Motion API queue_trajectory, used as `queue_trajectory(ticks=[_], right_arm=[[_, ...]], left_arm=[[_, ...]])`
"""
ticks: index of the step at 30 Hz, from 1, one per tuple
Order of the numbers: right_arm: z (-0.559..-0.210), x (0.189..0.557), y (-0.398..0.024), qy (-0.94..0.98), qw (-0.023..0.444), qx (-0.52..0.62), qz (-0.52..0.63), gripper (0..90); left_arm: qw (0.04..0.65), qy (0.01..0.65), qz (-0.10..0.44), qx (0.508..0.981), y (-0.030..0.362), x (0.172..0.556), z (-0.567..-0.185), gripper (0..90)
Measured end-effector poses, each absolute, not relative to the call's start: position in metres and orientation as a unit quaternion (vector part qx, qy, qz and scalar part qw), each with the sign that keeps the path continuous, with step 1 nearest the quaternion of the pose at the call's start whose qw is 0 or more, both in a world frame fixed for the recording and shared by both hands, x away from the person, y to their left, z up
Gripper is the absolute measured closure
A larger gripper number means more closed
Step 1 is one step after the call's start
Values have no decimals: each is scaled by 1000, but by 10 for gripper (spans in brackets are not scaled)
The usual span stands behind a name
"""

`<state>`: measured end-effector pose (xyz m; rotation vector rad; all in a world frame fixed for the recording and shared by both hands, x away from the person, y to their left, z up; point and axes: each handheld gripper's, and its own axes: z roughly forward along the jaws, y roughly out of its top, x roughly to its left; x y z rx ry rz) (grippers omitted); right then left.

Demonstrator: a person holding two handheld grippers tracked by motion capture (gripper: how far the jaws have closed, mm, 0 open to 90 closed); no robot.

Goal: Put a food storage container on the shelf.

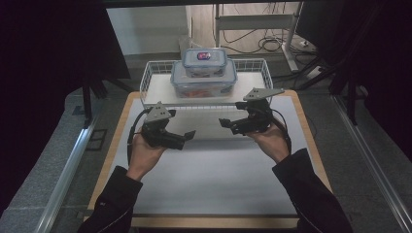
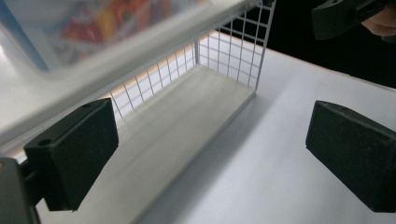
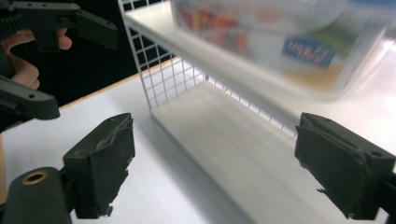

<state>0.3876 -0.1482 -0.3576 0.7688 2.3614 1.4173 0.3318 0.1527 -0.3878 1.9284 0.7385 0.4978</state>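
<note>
A white wire rack (image 1: 154, 73) stands at the back of the table. On its top shelf a large clear lidded container (image 1: 204, 83) carries a smaller one (image 1: 204, 61). My left gripper (image 1: 187, 138) hovers in front of the rack's left half, jaws open and empty. My right gripper (image 1: 227, 125) hangs in front of the right half, also open and empty. The left gripper view looks between wide jaws (image 2: 210, 154) under the shelf, with the container (image 2: 93, 23) blurred above. The right gripper view does the same (image 3: 215, 168), and its container (image 3: 280, 42) is blurred.
A white mat (image 1: 218, 174) covers the wooden table (image 1: 112, 145); its near half is bare. The rack's lower level (image 2: 187, 112) holds nothing. Dark curtains flank the table, and cables (image 1: 272, 43) and a metal frame lie on the floor beyond.
</note>
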Motion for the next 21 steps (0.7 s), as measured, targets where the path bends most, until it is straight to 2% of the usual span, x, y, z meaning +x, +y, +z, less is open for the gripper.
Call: queue_trajectory(ticks=[12, 21], right_arm=[[-392, 363, -160, 832, 138, 260, 471, 54], [-419, 346, -172, 835, 129, 269, 463, 22]], left_arm=[[489, 316, 201, 788, 158, 305, -423, 3], [463, 323, 213, 797, 160, 283, -454, 0]])
